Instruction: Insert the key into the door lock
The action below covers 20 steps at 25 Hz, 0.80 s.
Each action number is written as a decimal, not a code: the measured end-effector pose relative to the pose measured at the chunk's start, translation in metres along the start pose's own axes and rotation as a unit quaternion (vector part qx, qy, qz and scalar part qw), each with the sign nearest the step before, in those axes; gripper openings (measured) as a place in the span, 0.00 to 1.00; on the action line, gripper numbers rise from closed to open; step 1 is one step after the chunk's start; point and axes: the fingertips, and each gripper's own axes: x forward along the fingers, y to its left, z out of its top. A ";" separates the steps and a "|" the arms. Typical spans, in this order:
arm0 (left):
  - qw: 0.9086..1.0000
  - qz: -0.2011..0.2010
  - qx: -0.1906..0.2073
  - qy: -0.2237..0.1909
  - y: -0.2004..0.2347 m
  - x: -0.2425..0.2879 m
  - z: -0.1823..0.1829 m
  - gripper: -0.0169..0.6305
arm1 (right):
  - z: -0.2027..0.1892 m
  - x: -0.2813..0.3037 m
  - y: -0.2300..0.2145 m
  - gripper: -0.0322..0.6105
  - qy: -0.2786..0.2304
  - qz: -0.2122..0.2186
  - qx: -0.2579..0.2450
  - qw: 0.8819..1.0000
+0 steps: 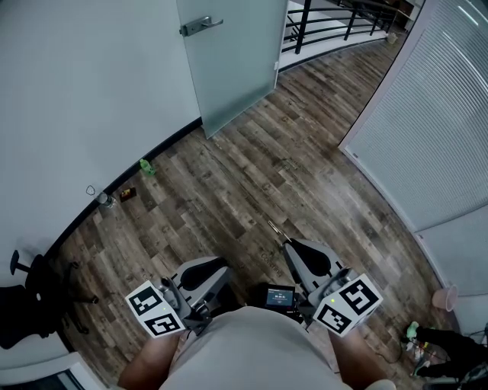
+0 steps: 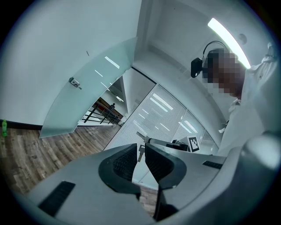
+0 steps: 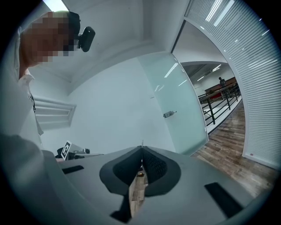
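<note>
A frosted glass door [image 1: 229, 61] stands ajar at the far end of the wood floor, with its lever handle and lock [image 1: 200, 26] on the left side. The right gripper view shows the same handle [image 3: 169, 114] well ahead. My right gripper [image 1: 288, 244] is held close to my body and is shut on a thin metal key [image 1: 274, 228], whose blade sticks out past the jaw tips [image 3: 142, 144]. My left gripper [image 1: 223, 273] hangs beside it, open, its jaws a little apart with nothing between them [image 2: 139, 151]. Through that gap I see the key [image 2: 141, 153].
A curved white wall [image 1: 84, 99] runs along the left, with a green bottle [image 1: 146, 167] and small items [image 1: 114, 196] at its foot. A black chair [image 1: 30, 297] stands at the lower left. Slatted blinds [image 1: 427, 114] line the right side. A black railing [image 1: 335, 23] lies beyond the door.
</note>
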 end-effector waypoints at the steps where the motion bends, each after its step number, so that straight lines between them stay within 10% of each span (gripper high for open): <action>1: 1.000 -0.001 0.000 0.000 0.000 0.000 0.000 0.13 | 0.000 0.000 0.001 0.07 0.001 -0.001 0.000 1.000; 20: 1.000 -0.012 -0.004 0.007 0.014 -0.027 0.009 0.13 | -0.011 0.021 0.025 0.07 0.014 -0.015 0.000 1.000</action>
